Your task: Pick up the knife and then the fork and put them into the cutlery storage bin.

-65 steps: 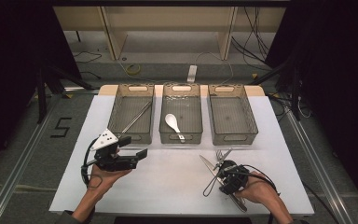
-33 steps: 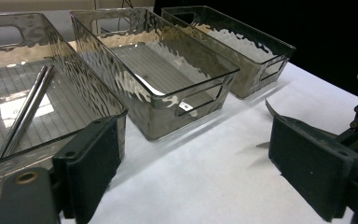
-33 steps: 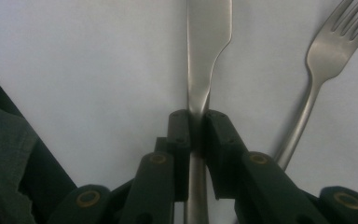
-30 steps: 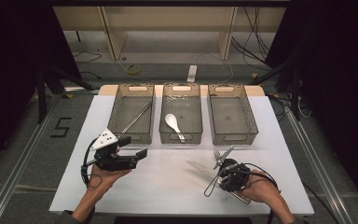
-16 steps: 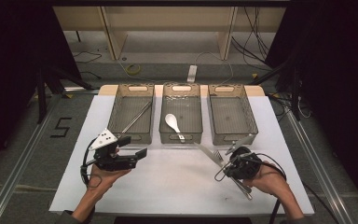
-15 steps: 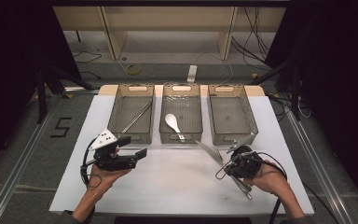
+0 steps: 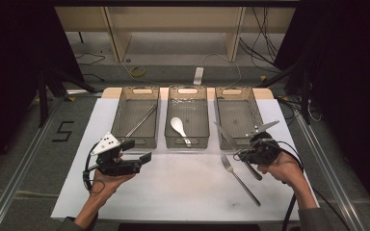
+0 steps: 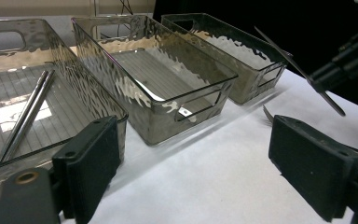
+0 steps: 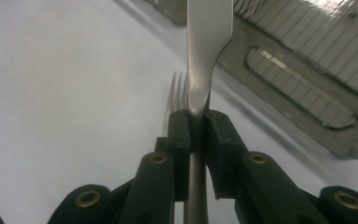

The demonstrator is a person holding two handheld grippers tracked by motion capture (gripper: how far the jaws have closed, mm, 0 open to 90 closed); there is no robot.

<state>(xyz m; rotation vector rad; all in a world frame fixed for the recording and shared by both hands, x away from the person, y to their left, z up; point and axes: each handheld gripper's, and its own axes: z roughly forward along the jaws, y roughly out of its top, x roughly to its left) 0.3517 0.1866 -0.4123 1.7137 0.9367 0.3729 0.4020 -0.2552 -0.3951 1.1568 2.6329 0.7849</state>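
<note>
My right gripper [image 7: 243,154] is shut on a table knife [image 7: 225,136] where the blade meets the handle. It holds the knife tilted just above the table, blade toward the near rim of the right bin [image 7: 238,139]. In the right gripper view the pads clamp the knife [image 9: 207,42], with the tines of a fork [image 9: 177,91] underneath. The fork [image 7: 241,179] lies flat on the white table, near the right hand. At the left, my left gripper [image 7: 137,150] is held level and open, nothing between its pads [image 8: 91,161].
Three clear bins stand in a row at the back of the table [image 7: 183,192]. The left bin [image 7: 136,139] holds metal chopsticks [image 8: 28,116], the middle bin [image 7: 187,142] a white spoon [image 7: 178,126]. The right bin [image 8: 242,88] has nothing in it.
The right gripper has carried the knife up off the table and away toward the right bin, leaving the fork behind. The left gripper has stayed put.
</note>
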